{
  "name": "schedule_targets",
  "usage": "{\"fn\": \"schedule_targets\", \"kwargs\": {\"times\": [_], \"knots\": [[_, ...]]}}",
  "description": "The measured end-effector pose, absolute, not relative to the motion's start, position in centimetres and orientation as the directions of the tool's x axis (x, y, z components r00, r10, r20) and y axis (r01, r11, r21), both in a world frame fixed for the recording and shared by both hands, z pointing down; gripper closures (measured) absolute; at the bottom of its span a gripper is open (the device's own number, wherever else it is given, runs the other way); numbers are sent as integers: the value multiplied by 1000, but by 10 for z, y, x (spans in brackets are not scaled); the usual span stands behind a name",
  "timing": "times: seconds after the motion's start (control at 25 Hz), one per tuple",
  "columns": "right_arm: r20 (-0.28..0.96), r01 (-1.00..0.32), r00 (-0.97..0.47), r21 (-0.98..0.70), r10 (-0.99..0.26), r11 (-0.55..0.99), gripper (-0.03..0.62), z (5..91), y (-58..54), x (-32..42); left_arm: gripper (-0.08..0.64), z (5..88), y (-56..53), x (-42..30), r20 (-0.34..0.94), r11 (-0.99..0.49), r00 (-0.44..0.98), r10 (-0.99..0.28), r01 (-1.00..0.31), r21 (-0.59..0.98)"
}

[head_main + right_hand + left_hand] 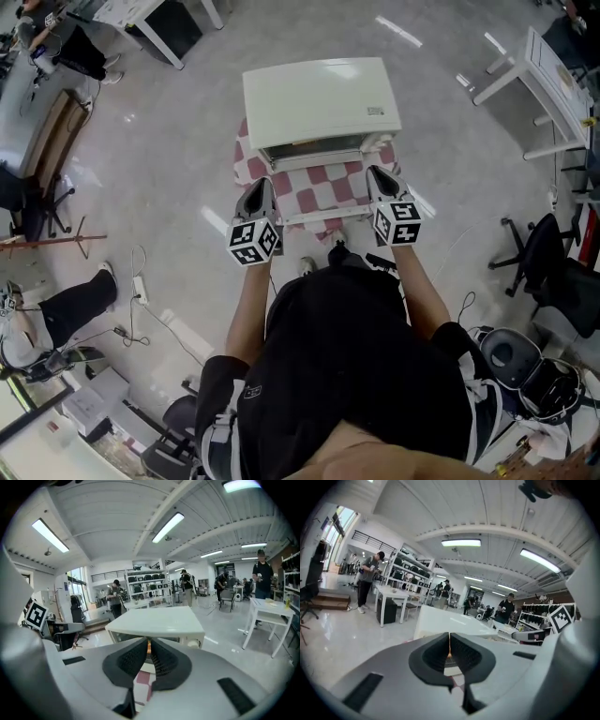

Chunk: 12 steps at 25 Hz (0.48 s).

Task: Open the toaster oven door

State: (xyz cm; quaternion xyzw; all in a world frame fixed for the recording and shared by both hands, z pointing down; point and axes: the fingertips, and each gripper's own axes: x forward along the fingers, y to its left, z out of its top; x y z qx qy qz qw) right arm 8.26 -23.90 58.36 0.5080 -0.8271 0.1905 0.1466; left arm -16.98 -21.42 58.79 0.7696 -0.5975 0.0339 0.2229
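Toaster oven sits on a checked cloth, just ahead of both grippers. Left gripper and right gripper are closed and empty. The door appears already folded down. Next, confirm it is fully open.

The table, draped in a red-and-white checkered cloth, spread below and between my fingers, and the white toaster oven sat on it just beyond them.
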Motion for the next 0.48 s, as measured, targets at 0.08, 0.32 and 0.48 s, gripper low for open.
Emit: {"fn": "schedule_targets", "kwargs": {"times": [0.08, 0.32, 0.48], "knots": [[379, -889, -456, -160, -805, 428, 554, 559, -233, 76, 545, 562, -210, -162, 270, -216, 290, -918, -938, 272], [237, -876, -481, -110, -844, 469, 565, 504, -204, 61, 545, 515, -185, -139, 173, -280, 313, -934, -941, 191], [207, -876, -482, -103, -851, 471, 565, 495, -193, 57, 545, 511, -181, -134, 161, -286, 318, -934, -939, 191]]}}
